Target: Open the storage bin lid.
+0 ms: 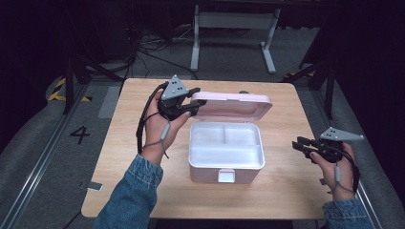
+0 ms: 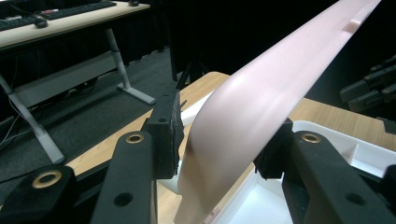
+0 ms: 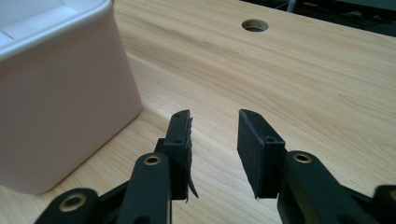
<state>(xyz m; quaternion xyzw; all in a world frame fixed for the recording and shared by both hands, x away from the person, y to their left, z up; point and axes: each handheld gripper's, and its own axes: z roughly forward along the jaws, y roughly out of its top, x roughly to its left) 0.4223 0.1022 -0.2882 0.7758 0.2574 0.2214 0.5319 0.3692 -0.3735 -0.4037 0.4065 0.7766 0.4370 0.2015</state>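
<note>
The pink box [image 1: 226, 160] is sitting at the middle of the wooden bench [image 1: 119, 157], its lid [image 1: 232, 106] standing open at the far side. To my eye it is a light, hollow plastic case: stiff in the walls, smooth and a little slippery. The lid looks thin enough to flex and twist on its hinge if pulled from one corner. I would be taking hold of the lid along its edge, as the left gripper [image 1: 189, 108] is doing at the lid's left end. The base is better steadied by its side wall or by the small latch tab [image 1: 226, 175] on the near face.

In the left gripper view the lid's rounded edge [image 2: 261, 107] is running between the two black jaws. The right pad is lying against it, while a narrow gap is showing on the left side, so I cannot tell if it is truly clamped.

The right gripper [image 1: 302, 144] is hanging low over the bench, to the right of the box and apart from it. Its jaws are standing apart with nothing between them, and the box's pink corner [image 3: 60, 98] is looming close by.

The box itself is pale pink outside with rounded corners. Inside, a white tray [image 1: 224, 143] is dividing the space into compartments, all of them bare.
</note>
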